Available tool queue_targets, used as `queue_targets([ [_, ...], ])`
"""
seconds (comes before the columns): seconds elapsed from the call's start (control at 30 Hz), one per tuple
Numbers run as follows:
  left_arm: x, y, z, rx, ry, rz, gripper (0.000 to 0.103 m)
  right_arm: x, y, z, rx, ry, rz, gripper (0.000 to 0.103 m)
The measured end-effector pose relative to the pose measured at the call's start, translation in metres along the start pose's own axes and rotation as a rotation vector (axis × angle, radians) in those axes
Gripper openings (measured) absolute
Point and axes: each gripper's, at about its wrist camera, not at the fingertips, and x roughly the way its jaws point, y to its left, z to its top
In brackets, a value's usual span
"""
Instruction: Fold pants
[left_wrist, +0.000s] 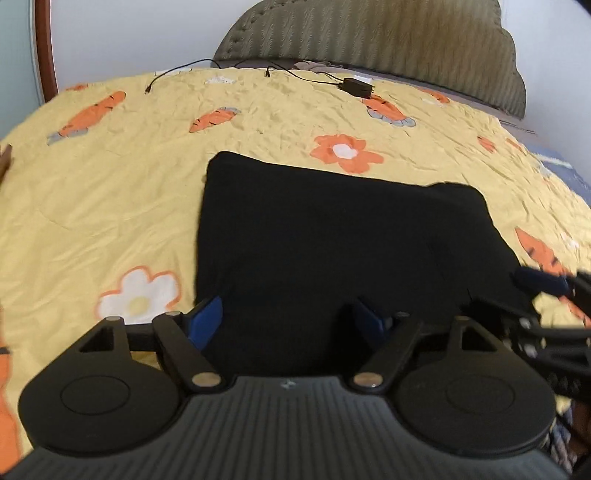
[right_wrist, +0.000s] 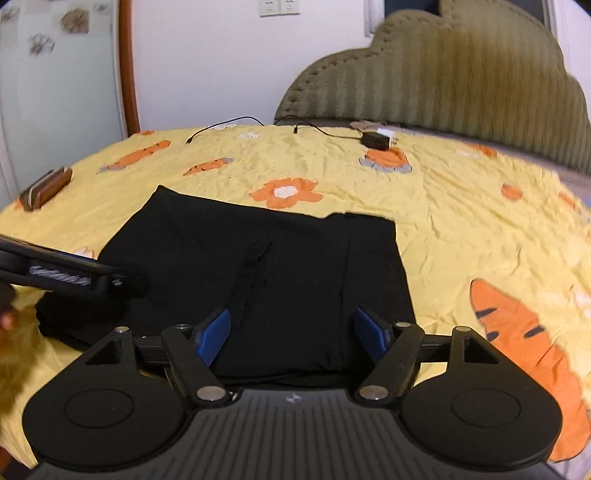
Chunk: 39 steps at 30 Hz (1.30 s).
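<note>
While I hold both claws low over the bed (left_wrist: 110, 206), its big yellow blanket (right_wrist: 461, 221) with orange carrots and flowers spreads out all around them. Far ahead of my claws stands the green padded headboard (right_wrist: 461, 81).

Right in front of both claws lie the black pants (left_wrist: 332, 240), folded into a flat square on the blanket. My left claw (left_wrist: 291, 317) is spread wide, with nothing between its blue pads (left_wrist: 208, 317), and the near edge of the pants sits just under it. My right claw (right_wrist: 295, 332) is wide too and holds nothing; the pants lie just past its tips. From my right claw, my left claw pokes in from the left, over the near left corner of the pants.

Far ahead, near the headboard, a small black charger (left_wrist: 357, 88) with a thin cable (left_wrist: 303, 75) rests on the blanket.
</note>
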Motion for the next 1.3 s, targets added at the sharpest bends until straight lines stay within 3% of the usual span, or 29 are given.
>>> queue_targets([
  [0.07, -0.018, 0.001, -0.003, 0.01, -0.039, -0.03, 0.077, -0.005, -0.002, 0.002, 0.023, -0.007, -0.001, 0.075],
  [0.17, -0.026, 0.0, -0.008, 0.022, -0.053, -0.057, 0.091, -0.011, -0.006, 0.007, 0.047, -0.039, 0.008, 0.075],
  [0.27, -0.006, -0.004, -0.02, 0.064, 0.036, 0.018, 0.092, -0.004, -0.003, 0.006, 0.014, -0.01, -0.002, 0.075],
  [0.33, -0.009, 0.007, -0.025, -0.001, 0.039, -0.009, 0.092, 0.001, -0.001, -0.001, -0.012, 0.022, -0.008, 0.075],
  [0.47, -0.023, 0.008, -0.022, -0.035, -0.004, 0.066, 0.089, -0.01, 0.006, -0.005, -0.038, -0.021, -0.038, 0.075],
  [0.77, -0.026, -0.002, -0.02, -0.017, 0.026, 0.136, 0.09, -0.012, 0.011, -0.011, -0.037, -0.005, -0.042, 0.075],
  [1.3, -0.068, 0.009, -0.03, -0.065, -0.035, 0.237, 0.101, -0.063, 0.035, -0.027, -0.041, -0.044, 0.0, 0.076],
])
